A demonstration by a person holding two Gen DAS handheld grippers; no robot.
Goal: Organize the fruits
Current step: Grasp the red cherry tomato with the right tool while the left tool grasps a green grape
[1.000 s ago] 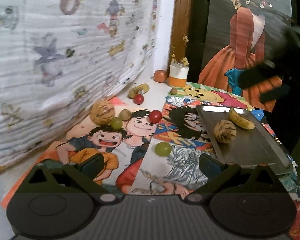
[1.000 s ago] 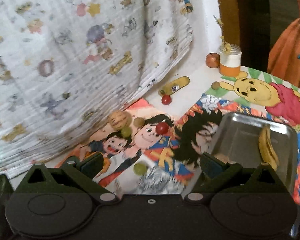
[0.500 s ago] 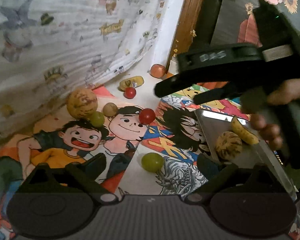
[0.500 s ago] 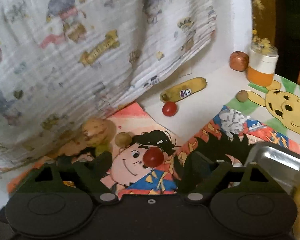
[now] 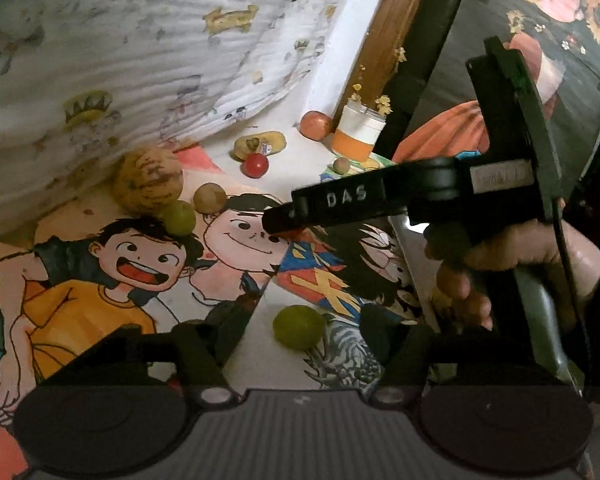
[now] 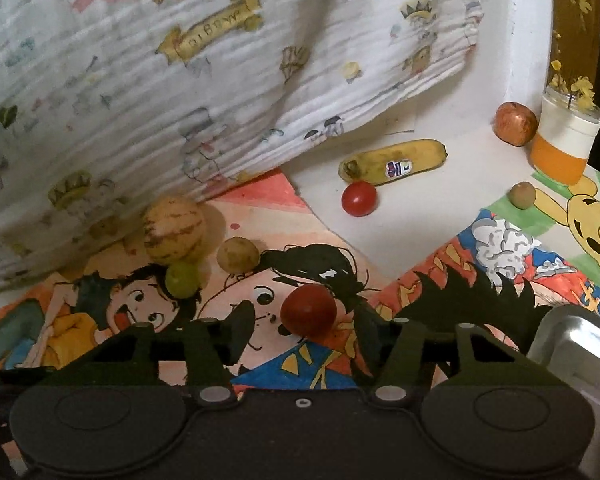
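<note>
In the left wrist view the black right gripper (image 5: 276,224) and the hand (image 5: 512,264) holding it cover nearly all of the shiny metal tray (image 5: 414,256), so its contents cannot be seen. In the right wrist view only a corner of that tray (image 6: 580,336) shows before the picture's edge cuts it off. The printed white cloth (image 6: 180,80) is blurred there, its lettering unreadable.

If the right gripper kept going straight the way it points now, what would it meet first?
Most likely the red tomato: it sits between the open fingers of the right gripper, just ahead of the tips and slightly right of centre. Depth is hard to judge, so contact is not certain. Beyond it lies only the cartoon mat.
</note>
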